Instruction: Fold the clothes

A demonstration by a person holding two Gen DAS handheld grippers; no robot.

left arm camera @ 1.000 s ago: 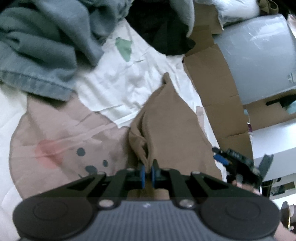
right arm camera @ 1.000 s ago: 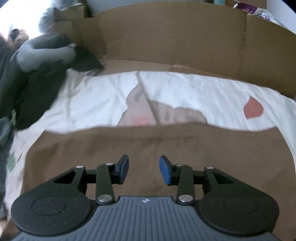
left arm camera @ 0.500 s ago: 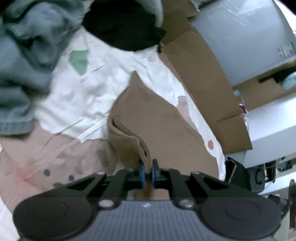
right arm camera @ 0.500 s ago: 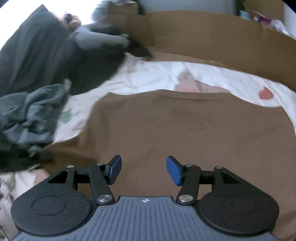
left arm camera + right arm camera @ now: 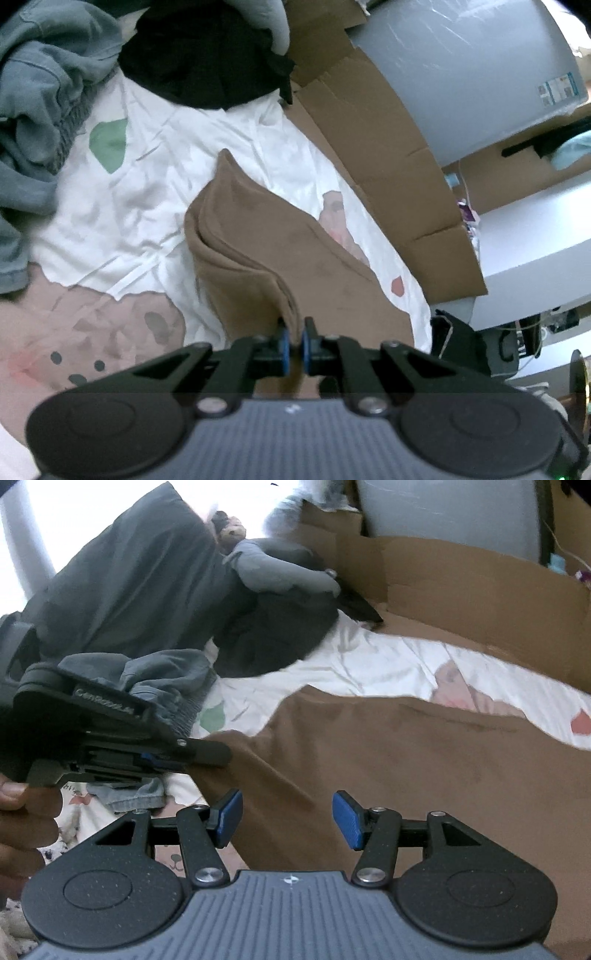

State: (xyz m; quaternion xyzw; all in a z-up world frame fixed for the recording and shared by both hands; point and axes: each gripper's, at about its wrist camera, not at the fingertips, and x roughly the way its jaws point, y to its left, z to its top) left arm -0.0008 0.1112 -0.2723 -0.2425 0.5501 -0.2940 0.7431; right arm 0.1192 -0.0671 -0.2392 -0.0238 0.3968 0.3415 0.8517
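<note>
Left gripper (image 5: 293,345): jaws pinched narrow on a folded edge of the brown garment (image 5: 258,266); cloth runs up between the blue pads (image 5: 283,345). Same grip as a second ago, but the pinched edge now stands higher off the bed.

Right gripper (image 5: 287,821): jaws wide, nothing between them. A second ago they stood narrower over the flat cloth; they have since spread and now hover above the near part of the garment, beside the left gripper (image 5: 159,758), which shows at the left of the right wrist view.

Hand (image 5: 22,823): the person's fingers wrap the left tool's handle at the frame edge.

Brown garment: lies across the printed bedsheet (image 5: 155,184), near edge lifted into a double layer, far part still flat.

Change: the right side let go and swung towards the left; the view went from cardboard wall to the clothes heap.

Meaning for task: judged a regrasp in mid-fold; the right gripper probably seeks a second hold near the lifted edge.

Farther: blue-grey denim (image 5: 40,110) and black garment (image 5: 203,59) wait unfolded; cardboard (image 5: 388,166) lines the bed's far side.
</note>
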